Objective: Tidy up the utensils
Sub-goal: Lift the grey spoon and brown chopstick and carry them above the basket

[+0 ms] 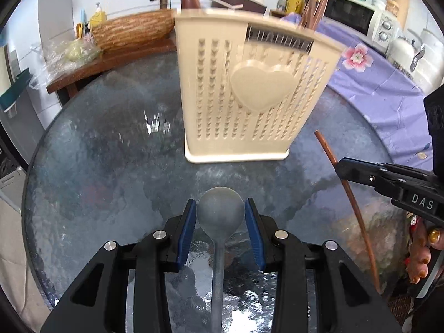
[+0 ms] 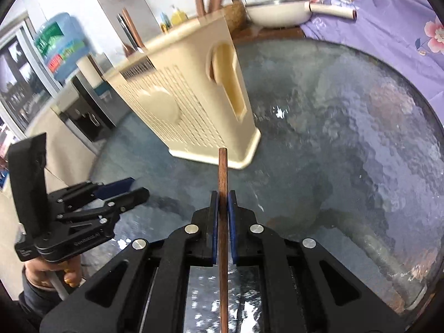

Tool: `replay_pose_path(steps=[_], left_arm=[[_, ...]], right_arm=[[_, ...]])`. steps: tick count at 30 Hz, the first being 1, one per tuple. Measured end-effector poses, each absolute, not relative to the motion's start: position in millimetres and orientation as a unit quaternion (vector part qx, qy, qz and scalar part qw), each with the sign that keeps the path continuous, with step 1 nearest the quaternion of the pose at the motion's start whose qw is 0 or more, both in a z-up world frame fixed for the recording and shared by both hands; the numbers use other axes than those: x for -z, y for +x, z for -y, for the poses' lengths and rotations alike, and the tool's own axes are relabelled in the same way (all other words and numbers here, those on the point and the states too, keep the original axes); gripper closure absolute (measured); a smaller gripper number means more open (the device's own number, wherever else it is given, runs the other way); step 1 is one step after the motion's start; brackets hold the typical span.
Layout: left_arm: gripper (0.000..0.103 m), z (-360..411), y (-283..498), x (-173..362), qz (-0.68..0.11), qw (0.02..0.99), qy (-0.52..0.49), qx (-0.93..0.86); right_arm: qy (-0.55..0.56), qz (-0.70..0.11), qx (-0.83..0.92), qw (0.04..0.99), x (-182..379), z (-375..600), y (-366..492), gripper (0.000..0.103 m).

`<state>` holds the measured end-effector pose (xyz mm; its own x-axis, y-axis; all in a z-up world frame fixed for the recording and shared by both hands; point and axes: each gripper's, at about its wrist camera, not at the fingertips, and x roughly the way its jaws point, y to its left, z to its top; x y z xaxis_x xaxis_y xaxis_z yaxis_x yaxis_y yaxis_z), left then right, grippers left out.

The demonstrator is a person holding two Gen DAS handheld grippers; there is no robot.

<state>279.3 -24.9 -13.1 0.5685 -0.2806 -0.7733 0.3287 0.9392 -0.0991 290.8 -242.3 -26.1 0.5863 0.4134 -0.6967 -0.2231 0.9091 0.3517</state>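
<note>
One cream perforated plastic utensil holder (image 1: 249,94) with a raised heart, at 12 o'clock on one round textured-glass table (image 1: 111,166). One grey metal spoon (image 1: 220,211) at 6 o'clock, between blue pads. One loose brown wooden chopstick (image 1: 352,202) at 3 o'clock; several more brown chopsticks (image 1: 316,2) upright in the holder's top, too bunched to number. Two black claws: left claw (image 1: 220,213) and right claw (image 2: 223,208). One white microwave oven (image 1: 358,14) at 1 o'clock. One woven straw basket (image 1: 133,29) at 11 o'clock. One blue water jug (image 2: 59,44) at 10 o'clock in the right wrist view.
</note>
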Motion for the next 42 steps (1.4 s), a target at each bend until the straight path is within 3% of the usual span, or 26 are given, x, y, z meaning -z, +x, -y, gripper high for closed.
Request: replay_pose_path(steps=[20,42], left_arm=[[0.068,26,241,-57,-0.338,0.919,0.020,0.201],[0.068,27,243,-85,-0.303,0.927,-0.010,0.219]], right_arm=[[0.121,-0.290,-0.225,0.922,-60,242,233,0.096],[0.112,-0.246,-0.228,0.935,-93,242,221,0.096]])
